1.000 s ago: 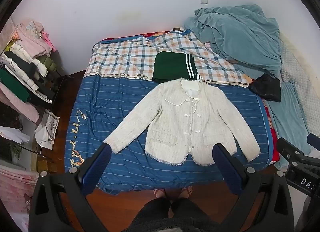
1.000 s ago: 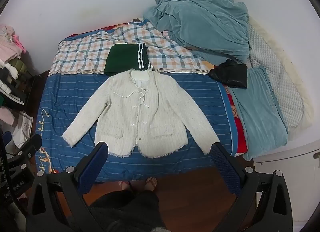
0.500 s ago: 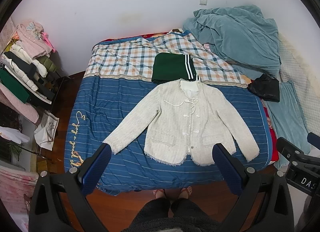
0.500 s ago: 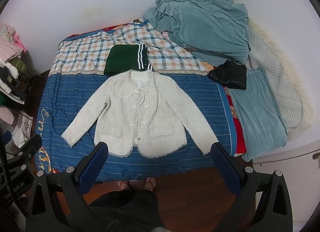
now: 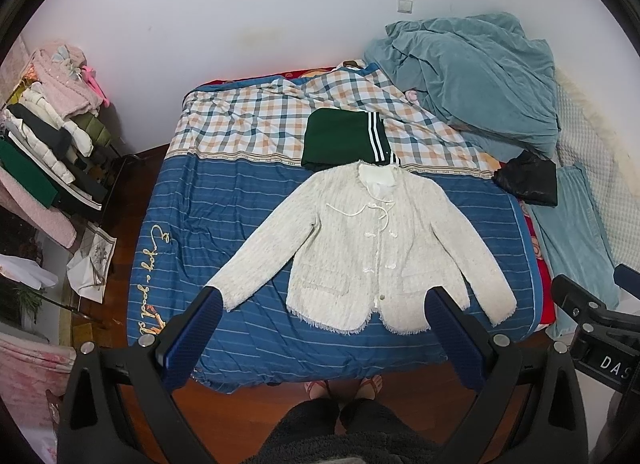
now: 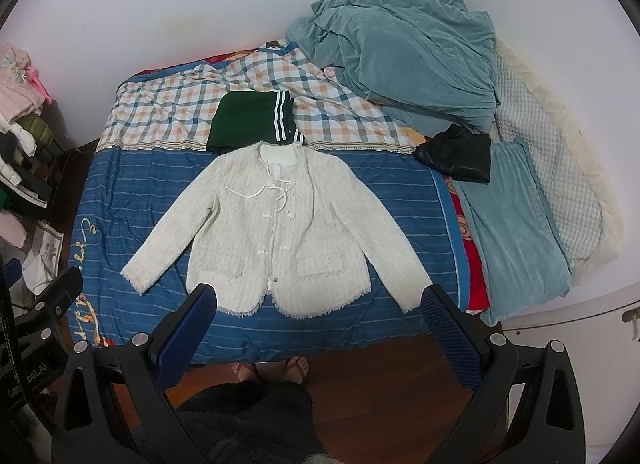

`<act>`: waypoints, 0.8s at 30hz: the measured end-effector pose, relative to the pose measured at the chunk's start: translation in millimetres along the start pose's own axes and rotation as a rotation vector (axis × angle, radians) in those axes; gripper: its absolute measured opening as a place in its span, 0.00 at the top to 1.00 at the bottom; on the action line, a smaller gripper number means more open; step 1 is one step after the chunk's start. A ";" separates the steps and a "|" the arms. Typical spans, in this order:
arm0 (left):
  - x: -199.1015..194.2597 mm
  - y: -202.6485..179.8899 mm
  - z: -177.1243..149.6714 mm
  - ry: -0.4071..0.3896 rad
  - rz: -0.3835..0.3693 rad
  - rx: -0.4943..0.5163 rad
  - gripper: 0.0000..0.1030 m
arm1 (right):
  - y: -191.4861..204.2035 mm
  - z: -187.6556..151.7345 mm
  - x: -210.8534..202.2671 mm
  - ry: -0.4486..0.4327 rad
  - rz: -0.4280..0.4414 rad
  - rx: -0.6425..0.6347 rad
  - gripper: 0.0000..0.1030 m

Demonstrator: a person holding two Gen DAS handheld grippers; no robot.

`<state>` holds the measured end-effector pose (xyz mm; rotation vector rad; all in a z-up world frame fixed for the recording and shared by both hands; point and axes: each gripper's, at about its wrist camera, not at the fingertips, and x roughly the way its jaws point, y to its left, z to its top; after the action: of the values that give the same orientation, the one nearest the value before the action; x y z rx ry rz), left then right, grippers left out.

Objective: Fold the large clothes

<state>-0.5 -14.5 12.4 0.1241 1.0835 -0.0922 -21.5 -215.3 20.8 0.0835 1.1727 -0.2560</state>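
**Now both claws hang spread above a flat jacket**

Starting at your left, the left gripper (image 5: 322, 306) is released, its blue pads wide apart and holding nothing. Its left fingertip sits in line with the cuff of the left-hand sleeve (image 5: 262, 254), which runs out and down from the shoulder toward you on a slant. That sleeve is the nearer job for your left hand.

Moving to the middle, the cream jacket (image 5: 372, 248) lies face up and spread flat on the blue striped bedspread (image 5: 200, 204), collar away from you, fringed hem toward you. Its long axis runs straight away from where you stand at the foot of the bed, so both claws look along it, well above the cloth. The fabric looks thick and nubbly, fastened down the front with toggles and a loose cord at the neck; I judge it will hold a crease poorly and want a firm pinch.

Just beyond the collar, touching it, rests a folded green garment (image 5: 340, 138) with white stripes.

Over on your right, the right gripper (image 6: 320, 304) is likewise released and empty. The right-hand sleeve (image 6: 384, 252) slants down toward its right fingertip, so that cuff falls to your right hand.
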 end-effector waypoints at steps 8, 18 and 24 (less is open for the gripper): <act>-0.1 1.1 -0.6 -0.004 0.000 0.000 0.00 | 2.1 -0.9 -0.1 -0.001 -0.001 -0.001 0.00; 0.3 -0.1 2.4 -0.007 -0.001 -0.001 0.00 | 4.2 0.1 -1.6 -0.004 -0.004 -0.003 0.00; 0.2 0.1 2.8 -0.009 -0.002 -0.001 0.00 | 3.9 0.3 -2.4 -0.004 -0.006 -0.008 0.00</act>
<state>2.1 -14.8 13.6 0.1213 1.0751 -0.0942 -21.2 -211.2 22.9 0.0722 1.1702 -0.2567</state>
